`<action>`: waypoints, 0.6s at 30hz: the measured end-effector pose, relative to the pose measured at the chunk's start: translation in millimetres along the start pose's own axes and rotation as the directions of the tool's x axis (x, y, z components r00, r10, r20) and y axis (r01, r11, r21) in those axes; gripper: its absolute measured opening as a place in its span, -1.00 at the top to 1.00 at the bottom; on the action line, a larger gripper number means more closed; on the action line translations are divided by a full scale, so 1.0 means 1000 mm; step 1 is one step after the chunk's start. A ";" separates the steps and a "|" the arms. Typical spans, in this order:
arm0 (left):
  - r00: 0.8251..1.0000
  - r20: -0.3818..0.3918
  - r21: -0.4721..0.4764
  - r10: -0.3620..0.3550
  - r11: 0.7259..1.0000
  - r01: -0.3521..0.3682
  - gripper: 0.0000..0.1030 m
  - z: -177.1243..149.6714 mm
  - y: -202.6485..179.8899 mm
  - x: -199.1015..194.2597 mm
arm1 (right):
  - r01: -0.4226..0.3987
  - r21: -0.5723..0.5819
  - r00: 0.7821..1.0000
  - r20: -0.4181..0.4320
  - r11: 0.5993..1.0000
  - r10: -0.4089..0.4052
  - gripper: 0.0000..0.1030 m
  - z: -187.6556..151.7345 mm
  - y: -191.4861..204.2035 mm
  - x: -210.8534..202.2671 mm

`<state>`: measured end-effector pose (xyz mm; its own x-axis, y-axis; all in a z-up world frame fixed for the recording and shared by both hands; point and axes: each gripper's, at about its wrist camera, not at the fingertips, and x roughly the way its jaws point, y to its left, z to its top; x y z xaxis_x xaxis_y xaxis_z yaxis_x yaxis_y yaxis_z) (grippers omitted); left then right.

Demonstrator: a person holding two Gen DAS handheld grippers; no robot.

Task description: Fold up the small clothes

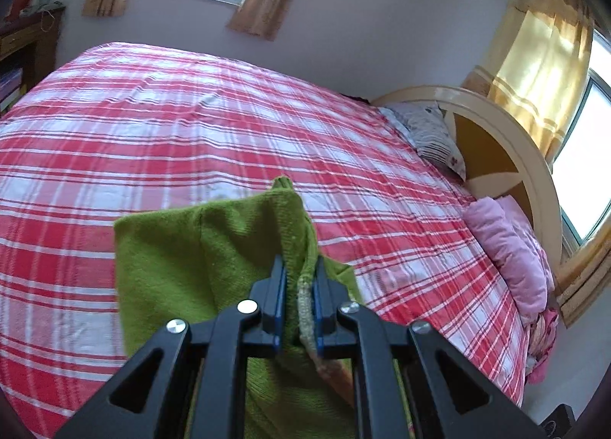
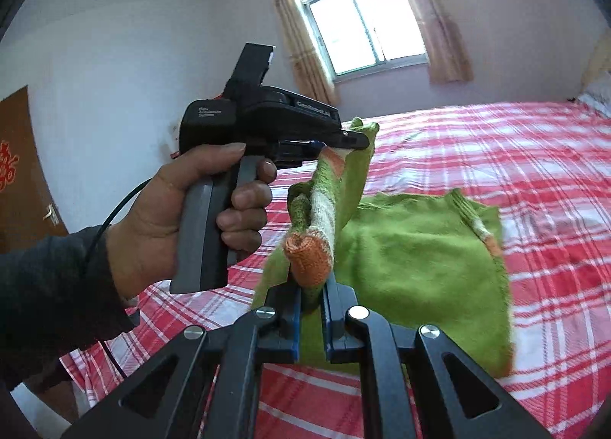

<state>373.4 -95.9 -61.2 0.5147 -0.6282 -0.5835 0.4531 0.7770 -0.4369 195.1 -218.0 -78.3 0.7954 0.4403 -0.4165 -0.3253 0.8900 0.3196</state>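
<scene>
On the left, the person's hand [image 2: 214, 209] grips the handle of the left gripper [image 2: 336, 143], whose fingers are clenched on a raised edge of the small green knitted garment [image 2: 420, 248]. In the left wrist view that same gripper [image 1: 299, 286] has the knit and a pale striped trim pinched between its blue pads. The hold looks narrow, close to the hem, so a sharp tug could strip the fabric out of it.

Further right, the right gripper [image 2: 311, 299] is clamped on the orange-tipped striped cuff [image 2: 307, 259], a thick rolled bundle. Such a bulky bite may slip as a whole, or only its outer layer may be held.

The rest of the garment lies half lifted over the red and white checked bedsheet [image 2: 496, 156], sagging toward the right. The two holds sit near each other, so the free cloth could swing, twist or double under itself when laid down, giving a crooked fold. Knit of this kind also stretches, so pulling the grippers apart unevenly would likely skew the edges.
</scene>
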 end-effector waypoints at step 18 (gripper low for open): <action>0.993 -0.115 0.113 0.035 0.993 -0.022 0.77 -0.018 -0.055 0.089 | 0.057 0.236 0.998 -0.032 0.970 -0.051 0.87 -0.034 -0.087 -0.020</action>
<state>381.3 -194.2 -100.9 0.4430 -0.5920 -0.6733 0.5209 0.7812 -0.3442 190.1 -300.5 -126.3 0.7941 0.3982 -0.4591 -0.1500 0.8605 0.4868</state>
